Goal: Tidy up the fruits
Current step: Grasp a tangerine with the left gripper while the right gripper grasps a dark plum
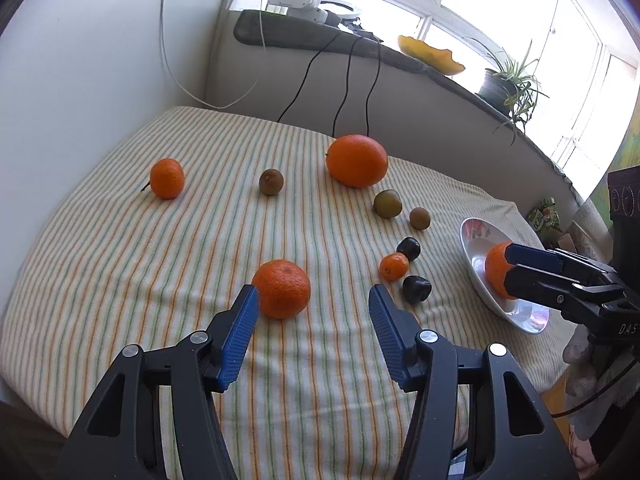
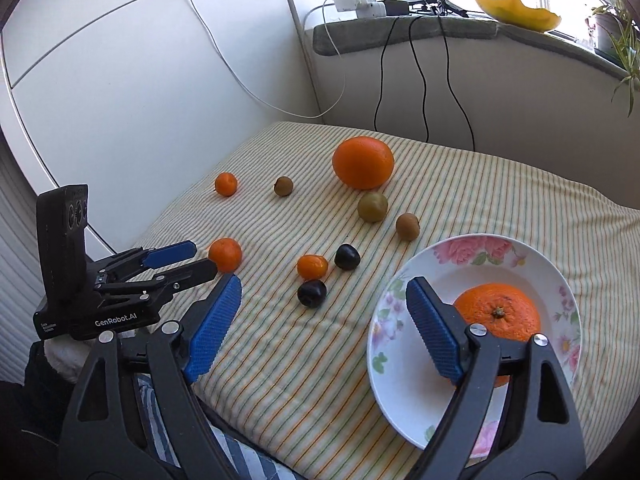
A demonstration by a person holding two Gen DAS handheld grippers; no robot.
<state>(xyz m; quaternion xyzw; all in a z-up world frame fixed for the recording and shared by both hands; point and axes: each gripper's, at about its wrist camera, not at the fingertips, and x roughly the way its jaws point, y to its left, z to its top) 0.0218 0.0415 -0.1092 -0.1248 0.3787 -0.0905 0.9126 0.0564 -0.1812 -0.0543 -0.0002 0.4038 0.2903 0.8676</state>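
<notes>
A white flowered plate [image 2: 404,364] on the striped cloth holds one orange [image 2: 498,312]; it shows at the right of the left wrist view [image 1: 472,240]. My right gripper [image 2: 324,320] is open and empty, its right finger over the plate just left of that orange. My left gripper [image 1: 314,300] is open, just short of a mandarin [image 1: 282,288] that lies near its left finger. A big orange [image 1: 357,160], a far mandarin [image 1: 167,178], a tiny mandarin [image 1: 394,267], two dark plums [image 1: 416,289], a green plum [image 1: 387,203] and two brown kiwis [image 1: 271,181] lie scattered on the cloth.
The table [image 1: 120,280] with the striped cloth stands in a corner against white walls. A windowsill [image 1: 360,44] behind carries chargers, hanging cables, a yellow dish and a potted plant [image 1: 504,84]. The table's front edge lies close under both grippers.
</notes>
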